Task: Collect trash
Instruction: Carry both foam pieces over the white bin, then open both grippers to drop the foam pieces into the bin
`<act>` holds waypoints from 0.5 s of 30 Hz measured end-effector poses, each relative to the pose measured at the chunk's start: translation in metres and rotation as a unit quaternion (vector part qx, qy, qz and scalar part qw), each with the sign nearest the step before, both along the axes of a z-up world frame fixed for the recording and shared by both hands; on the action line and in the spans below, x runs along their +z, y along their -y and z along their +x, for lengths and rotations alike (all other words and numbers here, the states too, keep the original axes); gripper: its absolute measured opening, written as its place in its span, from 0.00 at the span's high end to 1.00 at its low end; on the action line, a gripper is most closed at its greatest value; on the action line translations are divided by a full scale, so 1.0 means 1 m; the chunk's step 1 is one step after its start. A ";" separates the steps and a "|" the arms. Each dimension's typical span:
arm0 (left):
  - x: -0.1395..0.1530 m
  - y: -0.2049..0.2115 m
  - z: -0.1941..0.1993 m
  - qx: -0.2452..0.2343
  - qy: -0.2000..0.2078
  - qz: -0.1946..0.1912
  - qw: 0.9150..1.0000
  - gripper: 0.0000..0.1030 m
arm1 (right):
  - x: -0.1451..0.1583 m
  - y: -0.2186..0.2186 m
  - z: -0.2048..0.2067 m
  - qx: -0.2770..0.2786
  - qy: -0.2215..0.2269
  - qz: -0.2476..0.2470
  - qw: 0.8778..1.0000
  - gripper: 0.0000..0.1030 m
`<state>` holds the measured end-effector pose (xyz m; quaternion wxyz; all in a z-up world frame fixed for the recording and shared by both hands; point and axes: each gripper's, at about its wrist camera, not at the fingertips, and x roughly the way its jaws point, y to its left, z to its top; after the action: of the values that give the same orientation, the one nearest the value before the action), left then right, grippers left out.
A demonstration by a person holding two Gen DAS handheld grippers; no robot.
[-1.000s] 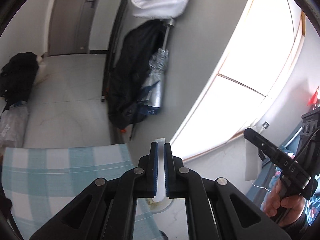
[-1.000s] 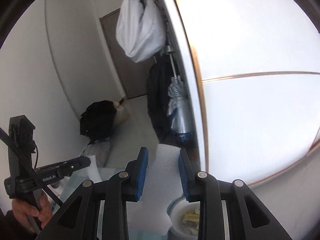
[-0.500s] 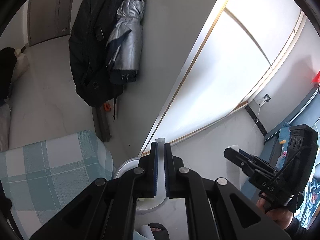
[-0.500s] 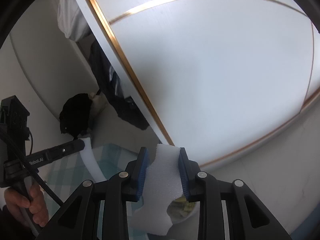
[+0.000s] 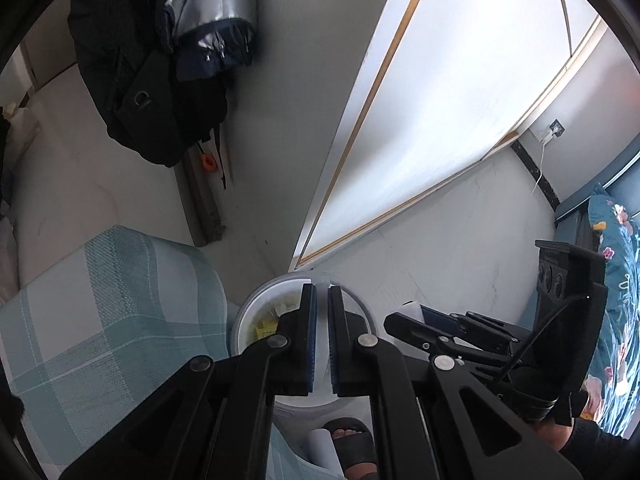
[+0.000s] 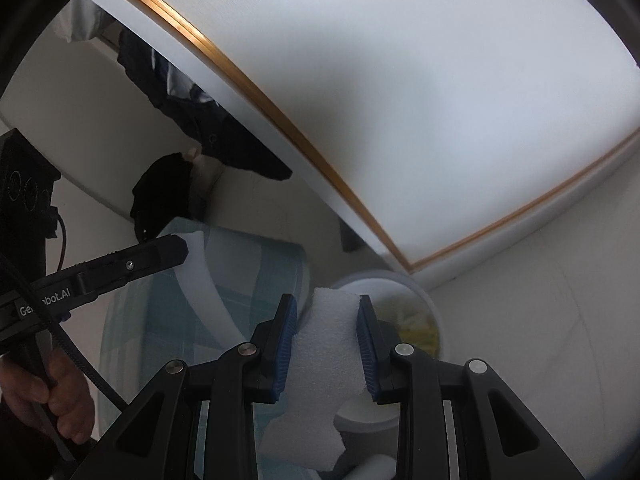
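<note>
My left gripper (image 5: pixel 322 292) is shut on a thin white foam strip (image 5: pixel 321 340), seen edge-on between its blue pads. In the right wrist view that strip (image 6: pixel 200 268) curves down from the left gripper's tip (image 6: pixel 180 248). My right gripper (image 6: pixel 328 300) is shut on a thick, ragged white foam chunk (image 6: pixel 324 352). A round white trash bin (image 5: pixel 250 312) with yellow scraps inside stands on the floor just below both grippers, and the right wrist view shows the bin's rim (image 6: pixel 436 312) just past the chunk. The right gripper (image 5: pixel 404 320) reaches in from the right.
A teal checked cover (image 5: pixel 100 320) lies left of the bin. A black bag and silver umbrella (image 5: pixel 160 80) hang on the wall above. A white gold-trimmed panel (image 6: pixel 400 100) leans behind the bin. A sandalled foot (image 5: pixel 352 440) stands near it. Floral bedding (image 5: pixel 616 280) is far right.
Both grippers have dropped and tipped downward, so the bin now lies close under their fingertips. Each still holds its foam piece.
</note>
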<state>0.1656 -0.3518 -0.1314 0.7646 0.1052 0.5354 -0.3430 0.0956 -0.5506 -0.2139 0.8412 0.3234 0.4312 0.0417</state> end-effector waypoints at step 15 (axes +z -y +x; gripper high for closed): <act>-0.043 0.020 0.004 -0.012 -0.054 0.072 0.996 0.98 | -0.094 -0.002 0.026 0.011 -0.083 0.092 0.992 0.70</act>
<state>0.1692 -0.3716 -0.1744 0.7211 0.1481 0.5975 -0.3180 0.1214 -0.5488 -0.3075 0.7688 0.3970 0.4972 0.0639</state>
